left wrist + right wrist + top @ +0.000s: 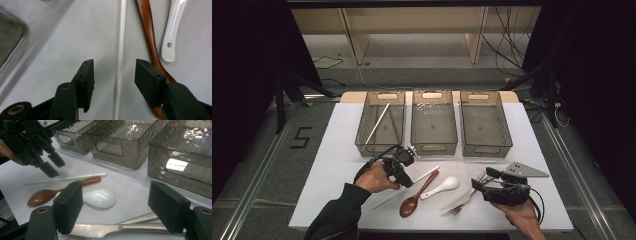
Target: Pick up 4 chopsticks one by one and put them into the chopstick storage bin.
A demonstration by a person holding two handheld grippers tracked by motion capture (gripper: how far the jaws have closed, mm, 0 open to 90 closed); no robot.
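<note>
Left tongs (408, 176) over white chopstick (424, 176), wooden spoon (413, 201) beside, three bins (434, 145) behind

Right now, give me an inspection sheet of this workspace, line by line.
Surface: white table, bare at its left part.
Job's things: white chopstick lies flat between the open left tool jaws, untouched; wooden spoon and white spoon lie beside it; knife and fork lie under the open right tool.
Bins: three clear bins in a row; the left one holds a second chopstick.
Clutter: nothing seen.
Cables: one trails from the right tool; loose cables on the floor behind.
Surroundings: wooden frame, dark curtains.
</note>
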